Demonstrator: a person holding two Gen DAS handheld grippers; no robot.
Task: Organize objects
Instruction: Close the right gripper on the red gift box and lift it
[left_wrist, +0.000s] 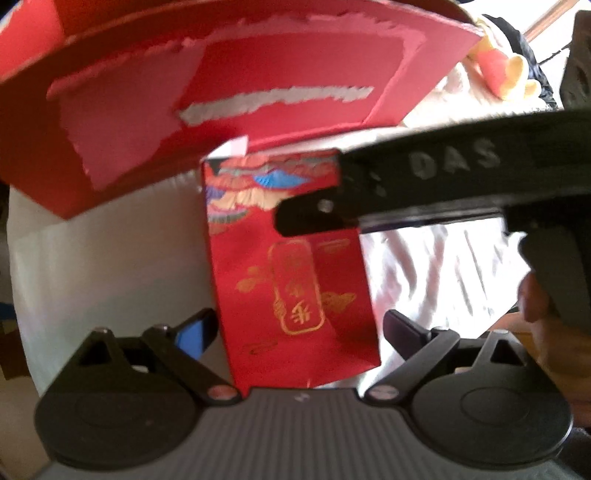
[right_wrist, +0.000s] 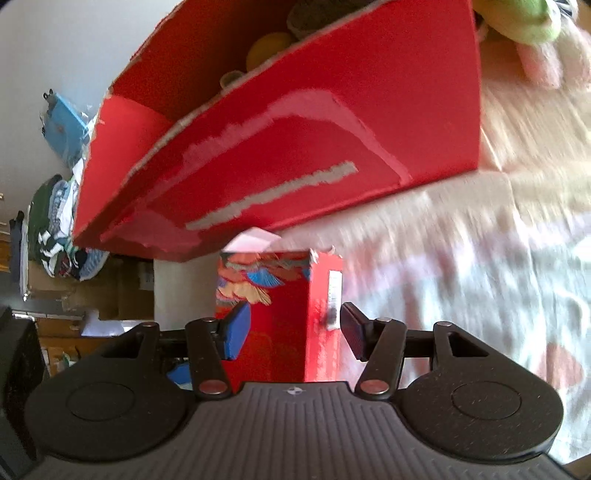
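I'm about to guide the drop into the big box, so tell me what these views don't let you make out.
- Contents of the large red cardboard box: the right wrist view shows only a yellow round object; its front wall hides the rest.
- Gold characters on the small red decorated box: blurred in the left wrist view.
- Its bottom end: hidden behind each hand-held gripper's body, both views.

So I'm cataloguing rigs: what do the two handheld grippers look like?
Both match: black ribbed bodies with two round discs, black linkage arms on silver pivots. The left gripper and right gripper each have one blue-faced and one black pad. The right one's side reads "DAS". No sleeves show.
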